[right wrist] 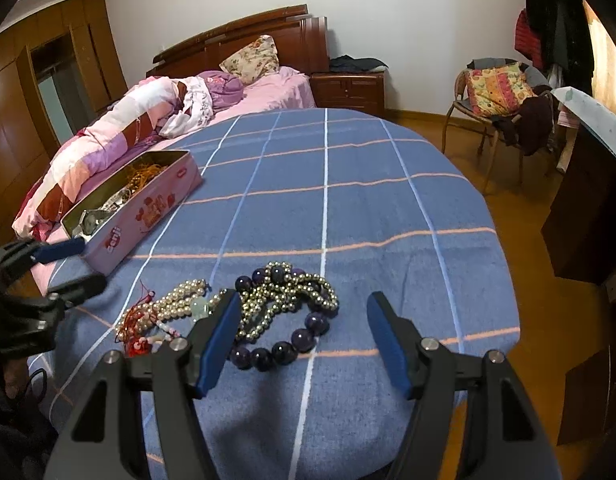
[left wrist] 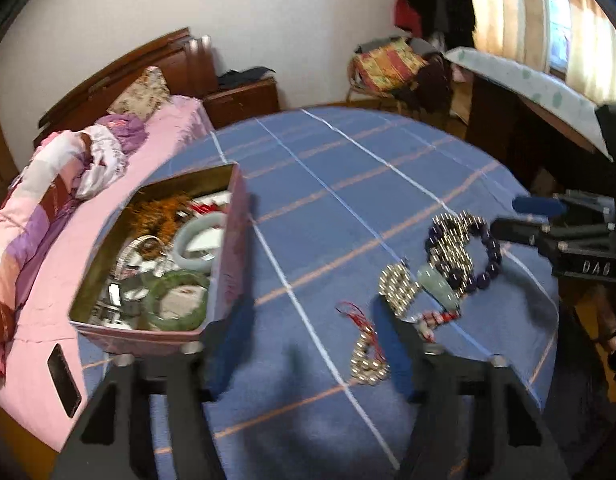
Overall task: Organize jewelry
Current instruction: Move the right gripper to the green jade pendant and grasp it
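On a blue checked cloth (right wrist: 348,200) lies a heap of jewelry. It holds a purple bead bracelet (right wrist: 284,350) (left wrist: 488,248), a silver bead strand (right wrist: 292,292) (left wrist: 452,248), a pearl strand with red cord (right wrist: 180,296) (left wrist: 364,364) and a pale jade pendant (left wrist: 436,284). My right gripper (right wrist: 304,336) stands open over the purple bracelet, pads clear of it. My left gripper (left wrist: 312,344) is open beside the pearl strand, holding nothing. An open pink tin (left wrist: 228,264) (right wrist: 148,208) at the left holds green bangles (left wrist: 176,300) and other pieces.
The cloth's rounded edge drops to a wooden floor (right wrist: 528,240) on the right. A pink bed (right wrist: 268,88) adjoins at the left, with a dark phone (left wrist: 64,380) on it. A chair (right wrist: 496,104) and a dark desk (right wrist: 588,200) stand to the right.
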